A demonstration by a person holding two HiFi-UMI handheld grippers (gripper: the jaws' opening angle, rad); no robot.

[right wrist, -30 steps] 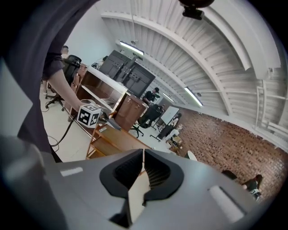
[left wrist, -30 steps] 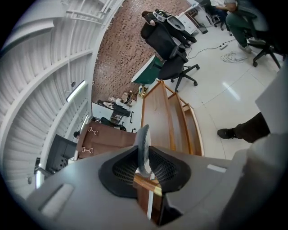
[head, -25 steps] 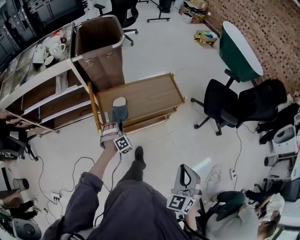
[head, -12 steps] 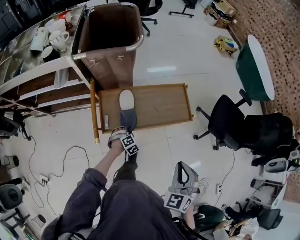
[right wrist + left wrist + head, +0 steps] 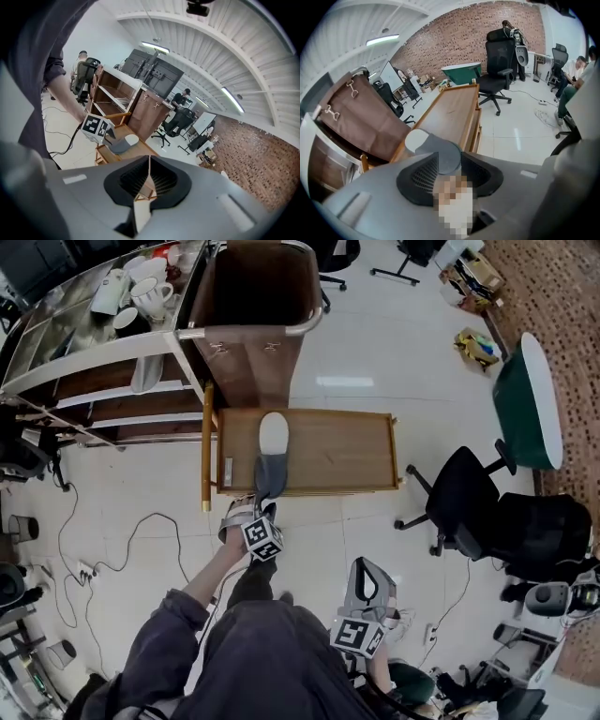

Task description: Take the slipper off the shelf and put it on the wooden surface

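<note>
Jaws of the left gripper (image 5: 265, 501) are opening, and the grey end of the slipper (image 5: 271, 454) sits between the pads, which in the left gripper view appear to have let go of it. The slipper lies on the wooden top (image 5: 342, 451), at 12 o'clock from this gripper. Its long axis runs 12 to 6, in line with the jaws, with the white end far and the grey end at the top's near rim. The placing looks done, so I judge the coming move to be a straight pull back toward 6 o'clock, clear of the grey end without dragging it over the rim. The left gripper is at the slipper. The right gripper (image 5: 367, 573) hangs well apart at 5 o'clock, its jaws pressed together on nothing. A wooden rail (image 5: 206, 451) stands along the top's edge at 9 o'clock of the slipper, near but out of the pull-back line. The shelf (image 5: 103, 395) is at 10 o'clock with mugs (image 5: 142, 298) on it, and a brown bin (image 5: 253, 306) stands at 12 o'clock just beyond the top. A chair (image 5: 469, 507) and a green table (image 5: 530, 399) are out at 3 o'clock. Cables (image 5: 122, 540) trail on the floor at 8 o'clock.
</note>
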